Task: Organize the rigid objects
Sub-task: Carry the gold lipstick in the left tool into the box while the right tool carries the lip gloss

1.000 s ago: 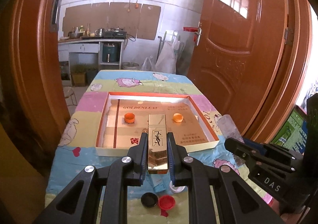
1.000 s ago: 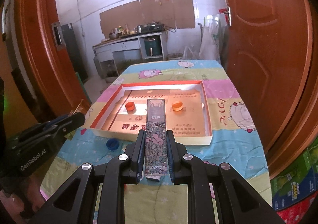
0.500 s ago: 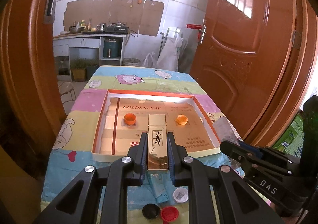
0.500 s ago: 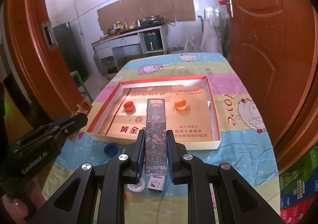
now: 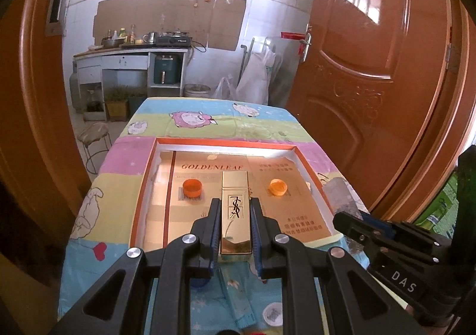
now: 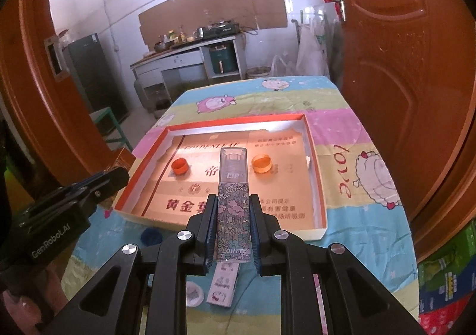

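Left wrist: gold box (image 5: 235, 213) clamped between left tongs (image 5: 235, 234).

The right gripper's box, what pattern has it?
Flowers, pink and green, on the box; clearest in the right wrist view.

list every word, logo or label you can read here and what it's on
"YSL" monogram: gold lipstick box in the left gripper.
"LIP", "FLORTTE": floral lip-product box in the right gripper.
"GOLDENLEAF", "黄金": floor of the shallow tray.
"love": tablecloth.
"DAS": right gripper body.
"GenRobot.AI": left gripper body.
Small Chinese print in the tray: too blurred.
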